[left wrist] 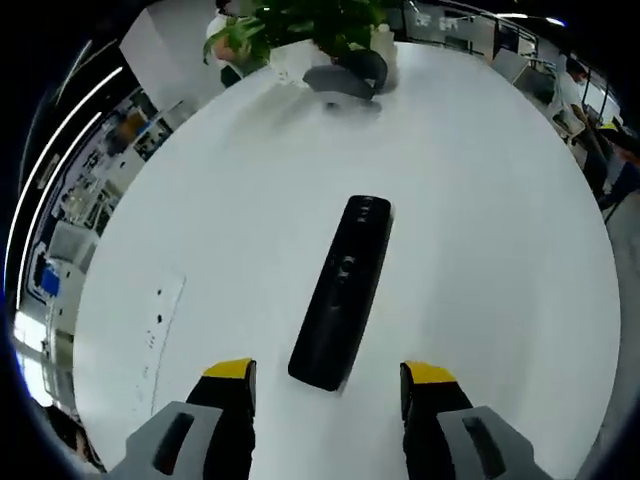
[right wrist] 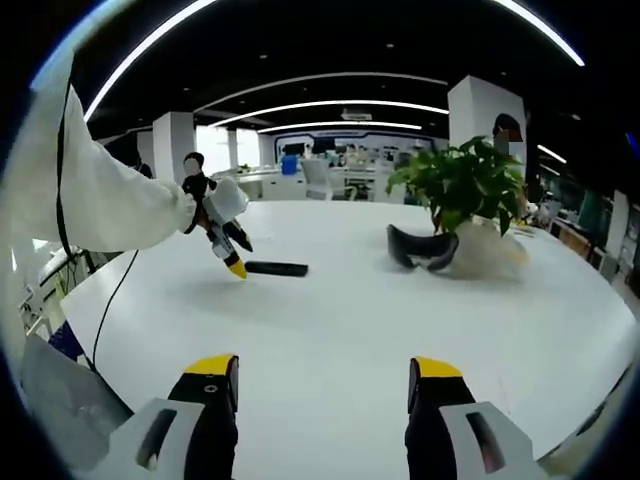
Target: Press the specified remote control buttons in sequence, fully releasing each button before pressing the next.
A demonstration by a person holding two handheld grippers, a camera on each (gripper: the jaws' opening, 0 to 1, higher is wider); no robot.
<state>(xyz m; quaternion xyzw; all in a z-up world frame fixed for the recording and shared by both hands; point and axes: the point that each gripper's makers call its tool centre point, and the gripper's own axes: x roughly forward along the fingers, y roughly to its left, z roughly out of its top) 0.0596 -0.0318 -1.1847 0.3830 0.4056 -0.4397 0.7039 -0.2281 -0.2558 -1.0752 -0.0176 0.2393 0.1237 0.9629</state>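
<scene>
Above the remote (left wrist: 341, 291) | we hover left gripper (left wrist: 328, 385), fingers spread | right gripper (right wrist: 325, 385) spread, idle | no button pressed yet

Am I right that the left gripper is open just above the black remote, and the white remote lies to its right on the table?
Not quite. In the left gripper view, the left gripper is open just above the black remote, but the white remote lies to its left, not right, on the table.

My grippers (left wrist: 328, 385) carry grey jaws, black pads, yellow tips; white sleeve (right wrist: 105, 200) at nine o'clock, trailing black cable (right wrist: 112, 295).
</scene>
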